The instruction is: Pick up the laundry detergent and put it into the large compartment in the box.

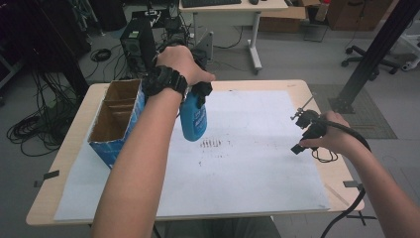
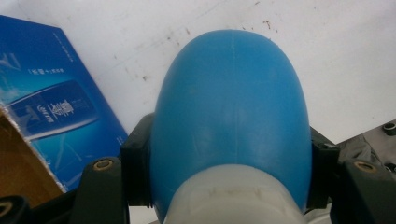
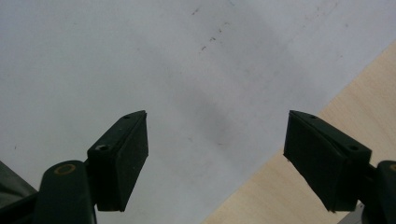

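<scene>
Left gripper point(image 1: 200, 91): jaws clamped on blue bottle point(image 1: 193, 121), which hangs below it, clear of the white sheet point(image 1: 257, 163). Divided carton point(image 1: 116, 121) just beside, to its left. Advice: keep bottle upright, centre over 1 compartment, lower before releasing.

The rounded blue plastic bottle point(image 2: 231, 112) looks smooth with a soft satin sheen, a faint moulding seam running down its middle, and its pale whitish plastic collar point(image 2: 231, 203) is duller and lightly scuffed. The black jaw pads point(image 3: 133, 156) of the right gripper look like matt, finely grained rubber or plastic, with small brass-coloured metal inserts behind them. The open blue cardboard box point(image 1: 116, 124) has a glossy printed outside and a raw, matt brown inside. The white paper sheet point(image 1: 257, 173) is matt and speckled with dark marks, lying on a pale, smooth wooden tabletop point(image 1: 74, 148).
</scene>
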Demonstrator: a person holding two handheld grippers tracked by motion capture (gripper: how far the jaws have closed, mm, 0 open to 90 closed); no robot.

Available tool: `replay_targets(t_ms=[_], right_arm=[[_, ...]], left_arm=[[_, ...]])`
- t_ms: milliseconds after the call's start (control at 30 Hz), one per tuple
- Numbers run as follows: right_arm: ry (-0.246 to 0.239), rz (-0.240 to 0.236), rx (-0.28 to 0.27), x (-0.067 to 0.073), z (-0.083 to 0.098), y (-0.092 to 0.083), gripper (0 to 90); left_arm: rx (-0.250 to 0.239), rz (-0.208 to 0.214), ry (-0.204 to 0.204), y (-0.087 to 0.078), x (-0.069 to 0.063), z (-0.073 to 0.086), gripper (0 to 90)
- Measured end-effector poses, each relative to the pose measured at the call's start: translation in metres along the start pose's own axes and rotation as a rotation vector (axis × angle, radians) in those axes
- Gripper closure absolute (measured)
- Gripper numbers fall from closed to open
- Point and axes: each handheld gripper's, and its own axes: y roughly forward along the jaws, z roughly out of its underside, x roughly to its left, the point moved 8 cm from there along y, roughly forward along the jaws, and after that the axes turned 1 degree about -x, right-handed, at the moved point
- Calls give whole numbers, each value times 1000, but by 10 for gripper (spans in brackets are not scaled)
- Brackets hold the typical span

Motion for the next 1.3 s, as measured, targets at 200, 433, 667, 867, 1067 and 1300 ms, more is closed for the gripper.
replay_targets(t_ms=[200,433,667,867,1067,1300], right_arm=[[1,0,-7,-2,-2,-3,222],[2,-1,-6,-3,-2,-4,222],[-5,-4,-11,-4,-3,-5,222],[1,-7,-10,-6,-1,-5,222],[1,-7,-12,-7,-2,-7,222],[4,-6,-12,-7,-2,-8,222]], left_arm=[[3,-2,2,-8,0,-2,375],[-4,-2,12,-20,-2,-6,375],[0,-3,15,-28,-3,-7,375],[-5,-7,13,-36,-2,-9,375],[-16,-4,16,-41,-2,-11,375],[-13,0,12,-45,-1,-10,375]])
